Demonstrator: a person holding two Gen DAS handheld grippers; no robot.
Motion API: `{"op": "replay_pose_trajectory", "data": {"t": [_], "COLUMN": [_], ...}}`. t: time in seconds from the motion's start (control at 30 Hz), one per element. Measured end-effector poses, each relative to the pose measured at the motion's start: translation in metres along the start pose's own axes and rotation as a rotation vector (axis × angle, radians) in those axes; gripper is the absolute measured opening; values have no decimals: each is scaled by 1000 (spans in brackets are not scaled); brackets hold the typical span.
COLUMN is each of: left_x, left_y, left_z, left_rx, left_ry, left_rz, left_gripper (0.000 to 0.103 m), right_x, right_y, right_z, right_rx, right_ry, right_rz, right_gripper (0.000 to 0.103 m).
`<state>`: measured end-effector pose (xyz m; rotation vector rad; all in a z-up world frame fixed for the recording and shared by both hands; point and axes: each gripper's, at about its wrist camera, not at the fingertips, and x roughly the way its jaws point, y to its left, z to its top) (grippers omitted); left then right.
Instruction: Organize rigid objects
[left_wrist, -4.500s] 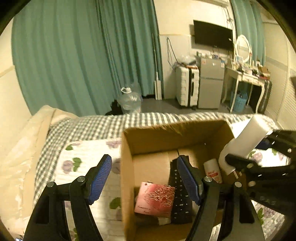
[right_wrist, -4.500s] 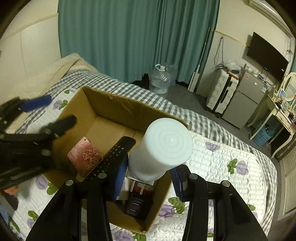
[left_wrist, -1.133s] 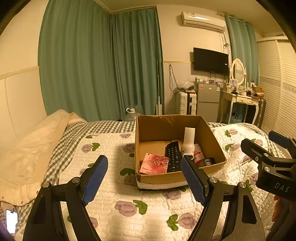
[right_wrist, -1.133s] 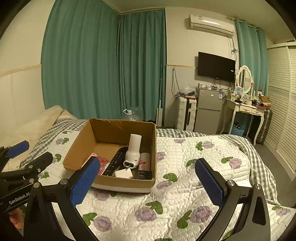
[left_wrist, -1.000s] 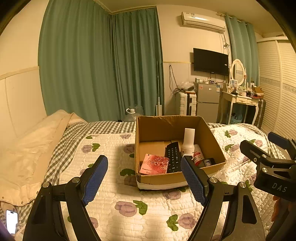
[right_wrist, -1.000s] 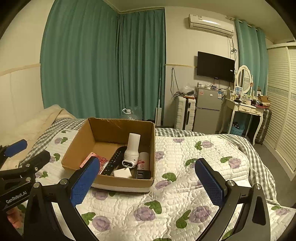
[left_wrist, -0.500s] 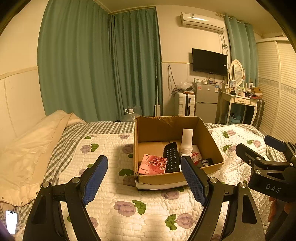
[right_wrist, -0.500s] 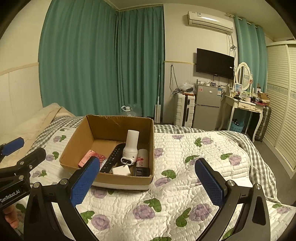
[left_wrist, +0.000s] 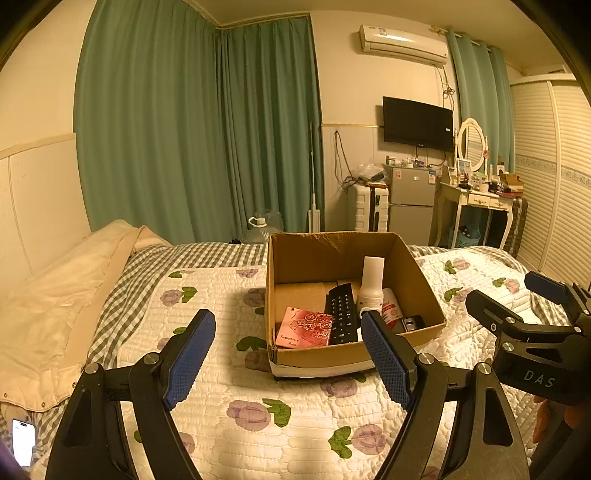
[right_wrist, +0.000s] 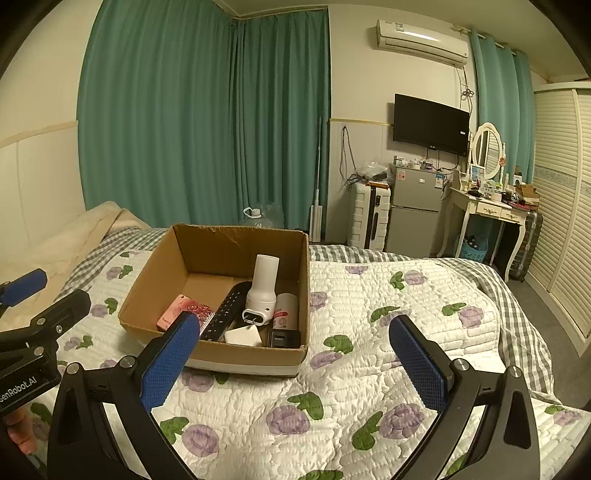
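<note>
A cardboard box (left_wrist: 306, 254) (right_wrist: 243, 243) stands on the flowered quilt. Inside it are a white bottle-shaped device (left_wrist: 371, 286) (right_wrist: 263, 291) standing upright, a black remote (left_wrist: 341, 319) (right_wrist: 227, 310), a pink rose-patterned card box (left_wrist: 304, 328) (right_wrist: 184, 308), a white can with a red label (right_wrist: 286, 310), a white charger (right_wrist: 243, 335) and a small black item (right_wrist: 283, 339). My left gripper (left_wrist: 288, 356) is open and empty, held back from the box's near wall. My right gripper (right_wrist: 295, 360) is open and empty too, near the box's front right corner.
The bed's quilt (right_wrist: 369, 354) spreads to the right and front. A cream duvet (left_wrist: 55, 295) lies on the left, with a phone (left_wrist: 23, 441) at the bed's near-left edge. A dressing table (right_wrist: 487, 210), fridge (right_wrist: 417, 206), suitcase (right_wrist: 369, 216) and water jug (left_wrist: 260, 229) stand beyond the bed.
Since 4.5 s ago the right gripper let go of the white device, which now stands in the box, and both grippers drew back from it. Over the last second hardly anything moved.
</note>
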<state>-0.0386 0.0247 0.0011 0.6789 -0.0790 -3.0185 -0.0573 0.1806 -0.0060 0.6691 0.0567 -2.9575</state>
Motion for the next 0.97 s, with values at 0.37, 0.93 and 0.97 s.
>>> {"op": "replay_pose_trajectory", "data": {"t": [0.37,0.93,0.97], "left_x": [1,4,4], "left_y": [0,0,0], "left_z": [1,-3,-4], "left_rx": [2,2,4], "left_ry": [4,11,12], "left_rz": [-2,-3,-1], "left_gripper": [84,84,84], "right_x": [1,4,4], "right_y": [2,3,3], "right_z": [-1,-3,-3], "right_rx": [-4,-16,-15], "right_ry": [3,20,20], "right_rz": [-1,-4,-5], "right_gripper": [103,103,103]}}
